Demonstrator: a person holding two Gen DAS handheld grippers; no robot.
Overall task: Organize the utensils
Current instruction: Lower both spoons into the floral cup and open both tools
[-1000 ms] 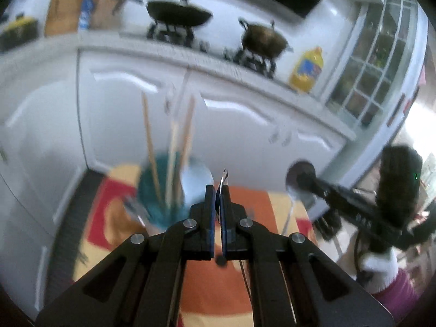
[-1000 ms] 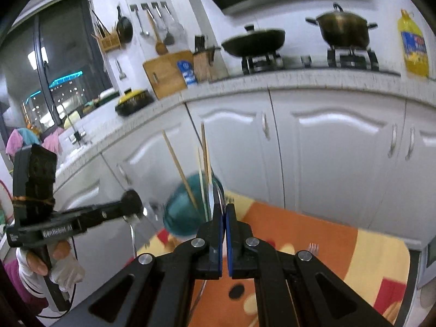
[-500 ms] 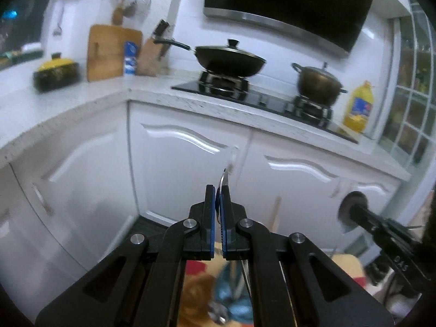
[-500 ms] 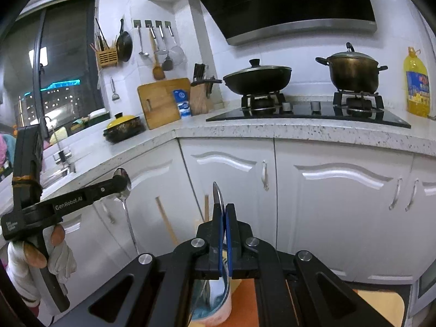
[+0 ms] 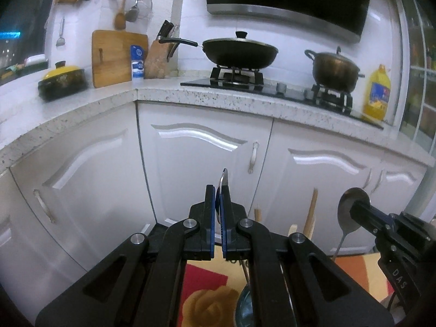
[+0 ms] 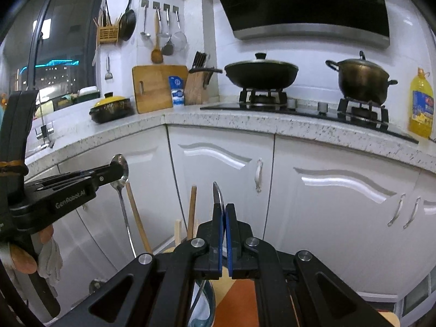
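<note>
We hold the left gripper (image 5: 218, 199) with its fingers clenched on a spoon (image 5: 224, 177), whose bowl stands edge-on just above the fingertips. The right gripper (image 6: 223, 218) is likewise clenched on a second spoon (image 6: 218, 194), its bowl rising above the tips. From the right wrist view, the left gripper's spoon shows a round bowl with a long handle hanging down toward the cup (image 6: 203, 303), a blue-rimmed container low in the frame. Wooden chopsticks (image 6: 192, 212) stand up out of that cup, leaning slightly apart. The cup sits on an orange and red patterned cloth (image 5: 207, 294) covering the bench (image 6: 242, 299). Behind the cup are white cabinet doors (image 5: 201, 163), and above them a speckled worktop (image 5: 218, 99) carrying a black wok (image 5: 239, 53), a dark pot (image 5: 335, 68) and a yellow oil bottle (image 5: 377, 92).
</note>
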